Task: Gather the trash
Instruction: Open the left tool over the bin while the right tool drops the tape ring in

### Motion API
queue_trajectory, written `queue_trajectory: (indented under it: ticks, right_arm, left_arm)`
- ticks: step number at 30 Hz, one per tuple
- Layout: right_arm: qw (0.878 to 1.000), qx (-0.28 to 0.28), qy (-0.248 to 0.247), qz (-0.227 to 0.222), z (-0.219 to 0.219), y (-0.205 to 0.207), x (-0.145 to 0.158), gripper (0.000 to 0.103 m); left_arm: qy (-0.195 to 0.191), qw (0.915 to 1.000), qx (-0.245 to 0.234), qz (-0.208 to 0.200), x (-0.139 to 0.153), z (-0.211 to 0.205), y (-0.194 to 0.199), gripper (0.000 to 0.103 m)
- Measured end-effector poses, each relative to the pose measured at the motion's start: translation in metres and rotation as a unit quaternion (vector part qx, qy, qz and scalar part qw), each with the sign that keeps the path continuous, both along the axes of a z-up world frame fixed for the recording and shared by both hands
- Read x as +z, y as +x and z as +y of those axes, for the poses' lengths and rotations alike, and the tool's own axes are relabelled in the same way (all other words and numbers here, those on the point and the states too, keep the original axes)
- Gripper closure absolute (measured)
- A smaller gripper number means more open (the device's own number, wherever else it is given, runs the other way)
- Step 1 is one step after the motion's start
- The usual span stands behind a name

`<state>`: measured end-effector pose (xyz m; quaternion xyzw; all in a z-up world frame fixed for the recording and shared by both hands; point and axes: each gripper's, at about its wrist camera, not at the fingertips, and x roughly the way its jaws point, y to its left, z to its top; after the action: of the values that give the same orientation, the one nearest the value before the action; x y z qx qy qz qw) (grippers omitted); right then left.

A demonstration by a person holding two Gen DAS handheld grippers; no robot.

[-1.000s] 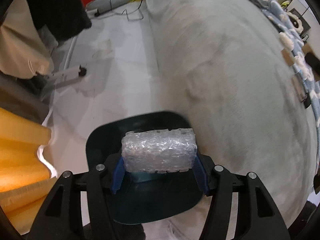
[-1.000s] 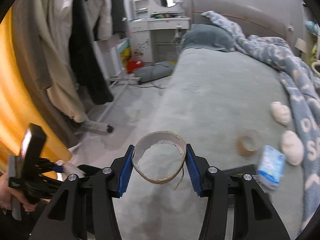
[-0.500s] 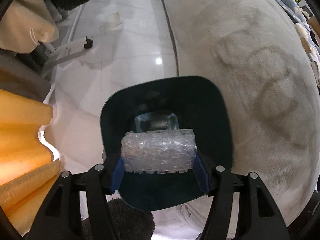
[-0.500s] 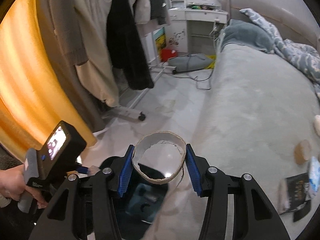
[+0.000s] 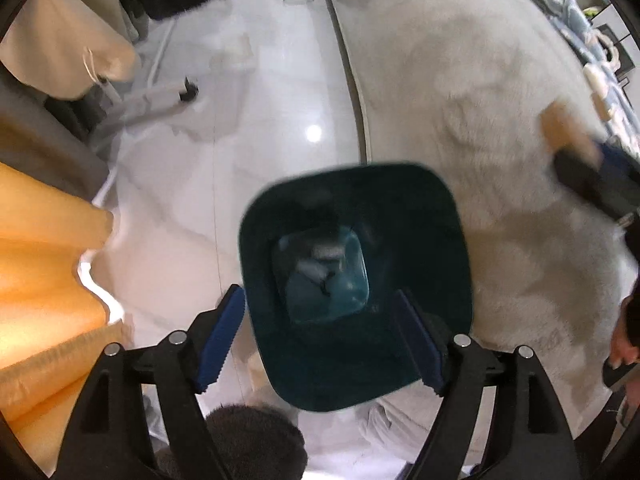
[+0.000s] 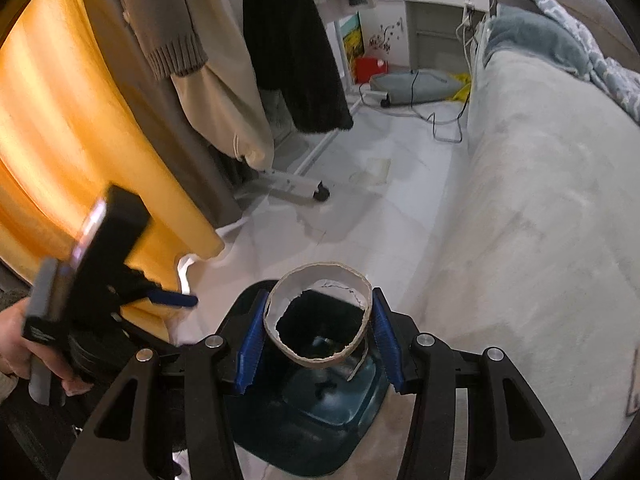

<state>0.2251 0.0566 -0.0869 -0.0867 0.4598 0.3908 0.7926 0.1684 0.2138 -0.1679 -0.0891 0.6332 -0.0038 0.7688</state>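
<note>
While pinched between fingers (image 6: pixel 385 345), cardboard ring (image 6: pixel 318 316) above bin (image 6: pixel 304 436).

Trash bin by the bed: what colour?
Dark teal trash bin, seen best in the left wrist view, looking straight down into it.

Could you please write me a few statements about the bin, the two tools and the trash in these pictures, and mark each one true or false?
1. The right tool grips a flattened cardboard ring. True.
2. The left tool clamps a bubble-wrap bundle. False: its jaws are opening and nothing is between them.
3. The dark teal plastic bin stands on the pale floor beside the grey bed. True.
4. The bin holds nothing. False: pale scraps lie at its bottom.
5. The cardboard ring lies on the bed. False: it hangs over the bin's mouth.
</note>
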Motion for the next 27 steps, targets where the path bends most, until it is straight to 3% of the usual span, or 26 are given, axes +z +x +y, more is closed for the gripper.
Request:
queue_trajectory:
  ticks: [6, 13, 18, 23, 27]
  right_arm:
    - [0.999, 0.016, -0.021, 0.034, 0.011, -0.004, -0.021, 0.052]
    - [0.996, 0.045, -0.049, 0.052, 0.028, -0.016, -0.037, 0.050]
    - [0.994, 0.061, -0.073, 0.062, 0.033, -0.024, -0.048, 0.050]
    - [0.991, 0.072, -0.086, 0.072, 0.034, -0.030, -0.056, 0.048]
    - [0.989, 0.081, -0.096, 0.079, 0.032, -0.033, -0.059, 0.036]
  left_arm:
    - [0.011, 0.9962, 0.009, -0.086, 0.037, 0.005, -0.001, 0.024]
    - [0.011, 0.9841, 0.025, -0.175, 0.075, 0.008, 0.000, 0.024]
    - [0.017, 0.9717, 0.031, -0.234, 0.099, 0.007, -0.002, 0.024]
    - [0.012, 0.9520, 0.030, -0.304, 0.125, 0.002, -0.009, 0.024]
    - [0.016, 0.9369, 0.028, -0.348, 0.141, -0.006, -0.014, 0.022]
